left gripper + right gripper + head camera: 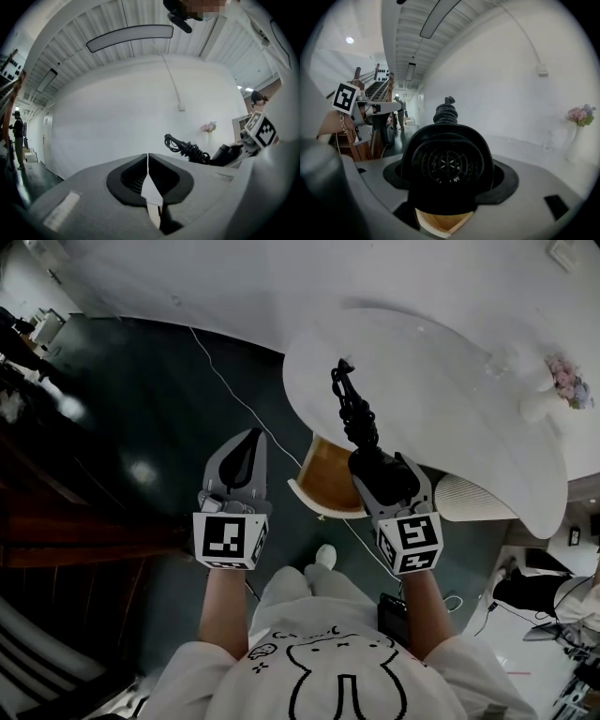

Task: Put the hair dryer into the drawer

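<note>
Dark glossy floor (141,409) at left, white round table (450,362) upper right, open wood-lined drawer (330,474) at frame centre under table edge, right gripper (382,472) clamped on black hair dryer (361,423) with coiled cord, at drawer's right edge in frame, left gripper (248,439) centre-left, jaws pressed together, empty.

Open showroom-like hall: wooden staircase (382,86) rising, strip lights (130,37) running overhead, flower vase (576,136) standing on white bench (441,343).

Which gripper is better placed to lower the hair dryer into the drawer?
Right. The right gripper clamps the hair dryer above the open drawer; the left gripper is shut and empty beside it.
</note>
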Demonstrator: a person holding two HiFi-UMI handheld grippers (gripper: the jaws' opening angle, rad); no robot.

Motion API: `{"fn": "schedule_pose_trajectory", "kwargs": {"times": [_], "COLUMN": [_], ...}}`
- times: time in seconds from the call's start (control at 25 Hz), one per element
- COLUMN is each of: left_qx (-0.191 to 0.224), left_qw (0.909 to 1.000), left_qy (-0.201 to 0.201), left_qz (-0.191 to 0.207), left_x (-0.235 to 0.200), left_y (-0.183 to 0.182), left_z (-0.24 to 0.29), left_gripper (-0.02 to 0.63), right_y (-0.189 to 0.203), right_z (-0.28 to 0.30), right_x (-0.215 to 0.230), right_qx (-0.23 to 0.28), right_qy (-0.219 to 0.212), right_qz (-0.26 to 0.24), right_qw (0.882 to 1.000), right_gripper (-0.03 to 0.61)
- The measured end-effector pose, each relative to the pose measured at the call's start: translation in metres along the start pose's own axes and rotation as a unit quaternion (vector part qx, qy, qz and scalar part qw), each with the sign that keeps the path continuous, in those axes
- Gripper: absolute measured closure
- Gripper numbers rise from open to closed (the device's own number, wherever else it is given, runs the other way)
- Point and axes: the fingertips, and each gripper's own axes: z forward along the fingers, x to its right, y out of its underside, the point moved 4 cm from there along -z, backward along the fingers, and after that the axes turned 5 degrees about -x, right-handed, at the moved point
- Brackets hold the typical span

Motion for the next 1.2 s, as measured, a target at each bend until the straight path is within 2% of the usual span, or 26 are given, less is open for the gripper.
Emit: {"fn": "schedule_pose_trajectory", "kwargs": {"times": [0.2, 0.4, 0.72, 1.2], "left_qx": [-0.027, -0.052, -0.062, -0.092], "left_qw": [0.9996, 0.9984, 0.9970, 0.9930], "left_qy": [0.000, 0.018, 0.035, 0.036], "left_qz": [-0.008, -0.014, -0.031, -0.065], "left_x": [0.010, 0.022, -0.015, -0.016], "left_y": [0.008, 0.024, 0.058, 0.103], "left_z": [0.024, 0.050, 0.040, 0.054], "left_gripper": [0.593, 0.592, 0.593, 0.593], "right_y": [0.015, 0.033, 0.055, 0.111], "right_z": [0.017, 0.034, 0.072, 0.114], "right_x": [0.012, 0.020, -0.033, -0.039], "right_qx": [-0.034, -0.070, -0.123, -0.214], "right_qy": [-0.029, -0.045, -0.061, -0.099], "right_qz": [0.003, 0.002, -0.023, -0.036], "right_qw": [0.999, 0.997, 0.990, 0.971], "right_gripper": [0.224, 0.224, 0.224, 0.224]}}
